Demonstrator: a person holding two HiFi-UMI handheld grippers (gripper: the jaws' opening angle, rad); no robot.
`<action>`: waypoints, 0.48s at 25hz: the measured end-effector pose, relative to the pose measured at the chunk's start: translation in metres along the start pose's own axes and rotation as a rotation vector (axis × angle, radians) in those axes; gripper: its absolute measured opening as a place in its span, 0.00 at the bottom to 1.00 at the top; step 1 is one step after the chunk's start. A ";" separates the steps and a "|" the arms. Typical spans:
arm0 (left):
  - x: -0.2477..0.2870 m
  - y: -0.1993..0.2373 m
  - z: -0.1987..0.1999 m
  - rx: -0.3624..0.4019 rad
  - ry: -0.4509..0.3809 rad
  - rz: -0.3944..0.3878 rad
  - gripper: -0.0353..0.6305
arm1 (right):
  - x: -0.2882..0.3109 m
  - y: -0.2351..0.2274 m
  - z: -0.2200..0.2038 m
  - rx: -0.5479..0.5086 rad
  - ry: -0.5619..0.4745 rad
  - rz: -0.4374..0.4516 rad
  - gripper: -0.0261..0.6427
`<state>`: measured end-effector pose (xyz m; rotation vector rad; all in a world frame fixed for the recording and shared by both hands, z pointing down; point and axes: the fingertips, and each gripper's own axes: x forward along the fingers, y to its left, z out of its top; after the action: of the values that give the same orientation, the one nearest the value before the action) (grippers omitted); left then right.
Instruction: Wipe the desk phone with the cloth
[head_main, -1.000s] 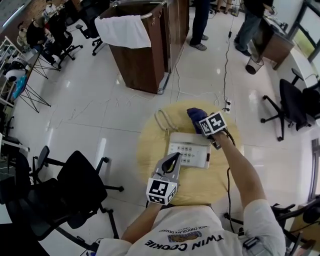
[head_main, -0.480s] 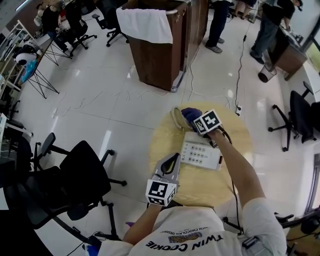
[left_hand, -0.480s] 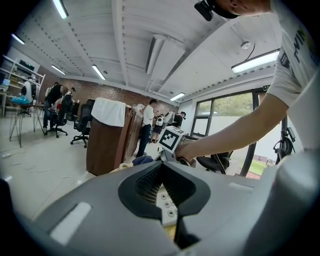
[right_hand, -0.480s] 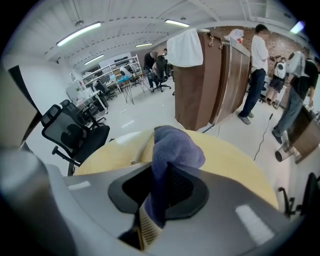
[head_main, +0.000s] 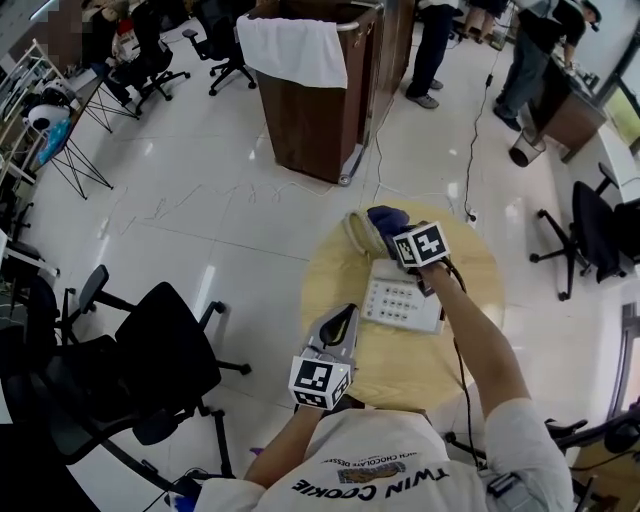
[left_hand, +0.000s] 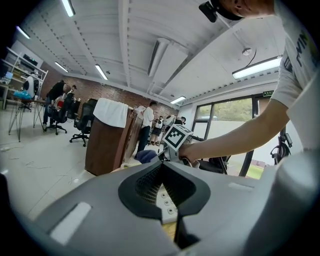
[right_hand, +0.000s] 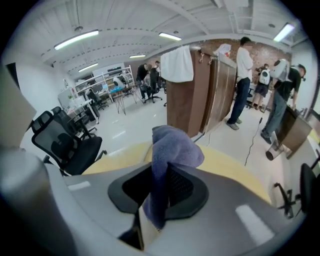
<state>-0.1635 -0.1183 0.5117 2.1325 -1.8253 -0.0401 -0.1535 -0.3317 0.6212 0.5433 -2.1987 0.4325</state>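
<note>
On the round yellow table (head_main: 330, 262) in a busy office, the white desk phone (head_main: 402, 300) lies just beside the right gripper (head_main: 400, 233), which pinches the purple cloth (head_main: 385, 218) at the phone's far end, while the left gripper (head_main: 338, 325) hovers closed and empty, so most wiping seems left.

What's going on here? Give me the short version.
A person stands at a round wooden table with a two-jaw tool in each hand. The right tool is shut on a bluish cloth, held at the far end of the white desk phone. The left tool hangs over the table's near edge, its jaws together with nothing between them. Whether the cloth touches the phone cannot be told.
</note>
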 end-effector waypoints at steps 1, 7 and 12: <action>0.001 -0.003 0.001 0.003 -0.003 -0.014 0.04 | -0.011 0.000 0.003 0.013 -0.035 -0.011 0.14; 0.011 -0.030 0.014 0.023 -0.020 -0.111 0.04 | -0.090 0.018 0.011 0.003 -0.235 -0.030 0.14; 0.011 -0.061 0.022 0.041 -0.039 -0.193 0.04 | -0.163 0.051 -0.012 0.086 -0.431 -0.015 0.14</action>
<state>-0.1082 -0.1267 0.4766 2.3455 -1.6479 -0.0908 -0.0783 -0.2444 0.4948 0.7554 -2.5921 0.4345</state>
